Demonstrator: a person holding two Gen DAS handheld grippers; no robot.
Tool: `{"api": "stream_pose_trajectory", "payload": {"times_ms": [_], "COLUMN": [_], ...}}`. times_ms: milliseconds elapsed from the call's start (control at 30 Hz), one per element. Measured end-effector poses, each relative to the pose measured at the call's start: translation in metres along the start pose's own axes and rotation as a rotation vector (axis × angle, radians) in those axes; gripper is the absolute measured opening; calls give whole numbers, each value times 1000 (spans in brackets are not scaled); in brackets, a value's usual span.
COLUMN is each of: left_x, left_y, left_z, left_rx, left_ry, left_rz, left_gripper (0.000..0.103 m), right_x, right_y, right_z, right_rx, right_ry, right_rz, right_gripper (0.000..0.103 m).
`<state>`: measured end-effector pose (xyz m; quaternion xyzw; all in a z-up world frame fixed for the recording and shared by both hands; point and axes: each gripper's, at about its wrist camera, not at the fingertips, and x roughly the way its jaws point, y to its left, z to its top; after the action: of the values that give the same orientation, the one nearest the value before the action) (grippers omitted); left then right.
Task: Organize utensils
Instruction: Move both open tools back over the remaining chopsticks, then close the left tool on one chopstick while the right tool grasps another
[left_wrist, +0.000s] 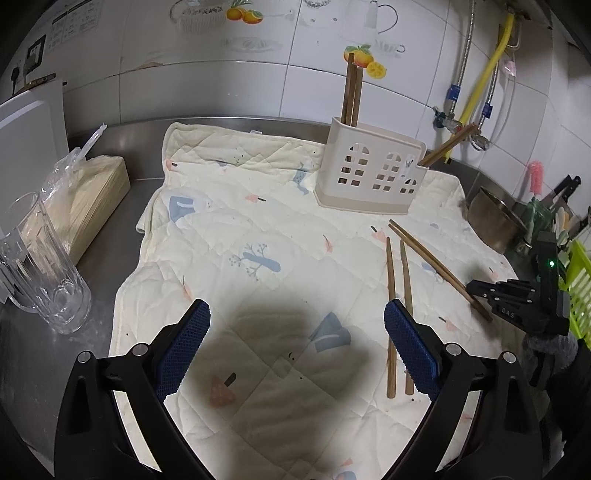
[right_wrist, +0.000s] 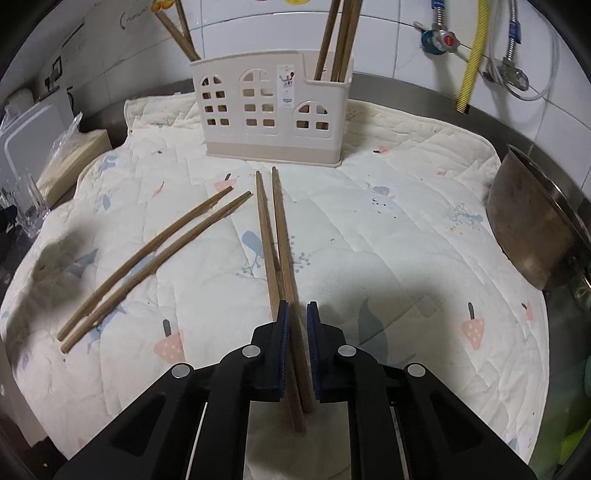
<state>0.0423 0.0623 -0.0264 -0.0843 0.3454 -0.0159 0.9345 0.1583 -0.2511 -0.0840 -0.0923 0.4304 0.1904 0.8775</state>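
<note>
Wooden chopsticks are the working items. One pair (right_wrist: 275, 236) lies on the quilted cloth (right_wrist: 388, 229) pointing toward the far holder, its near ends running between the fingers of the right gripper (right_wrist: 296, 314). The blue pads (right_wrist: 283, 332) sit close on either side of the pair with a narrow gap on the right side — whether they actually pinch the wood, I cannot tell. In the left wrist view this same pair (left_wrist: 428, 258) lies diagonally at the right, with the right gripper (left_wrist: 480, 290) at its near end.

A second pair (right_wrist: 147, 266) lies loose on the cloth to the left, angled, well apart from the first. In the left wrist view it (left_wrist: 397, 288) runs near-to-far just beside the right finger of the left gripper (left_wrist: 295, 321), partly hidden by that finger. The left gripper is spread wide above the cloth, nothing between its pads (left_wrist: 184, 347).

Cream plastic utensil holder (left_wrist: 369, 173) stands upright at the far side of the cloth, window-shaped cutouts facing near. Chopsticks already stand in its end compartments — some at the left end (left_wrist: 352, 92), some leaning out at the right end (left_wrist: 448, 144).

Surroundings: a clear glass (left_wrist: 44, 266) at near left on the steel counter (left_wrist: 136, 195), a metal bowl (right_wrist: 532, 218) tilted at the far right.
</note>
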Motion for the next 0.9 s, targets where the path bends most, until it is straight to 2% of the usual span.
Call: {"api": "stream_pose_trajectory", "payload": {"times_ms": [533, 633, 800, 900], "left_x": [4, 6, 11, 19], "left_y": [4, 3, -4, -15], "left_z": [-5, -6, -13, -19], "left_rx": [-16, -21, -7, 12], "left_ry": [15, 19, 39, 65], "left_rz": [-4, -18, -54, -104], "left_gripper": [91, 88, 75, 72], "right_x": [5, 7, 4, 3], "right_y": [3, 4, 1, 1], "right_z": [-2, -6, -12, -13], "right_rx": [-52, -68, -63, -55], "right_ry": [31, 51, 49, 47], "right_rz": [5, -6, -5, -5], "right_gripper": [7, 8, 8, 8]}}
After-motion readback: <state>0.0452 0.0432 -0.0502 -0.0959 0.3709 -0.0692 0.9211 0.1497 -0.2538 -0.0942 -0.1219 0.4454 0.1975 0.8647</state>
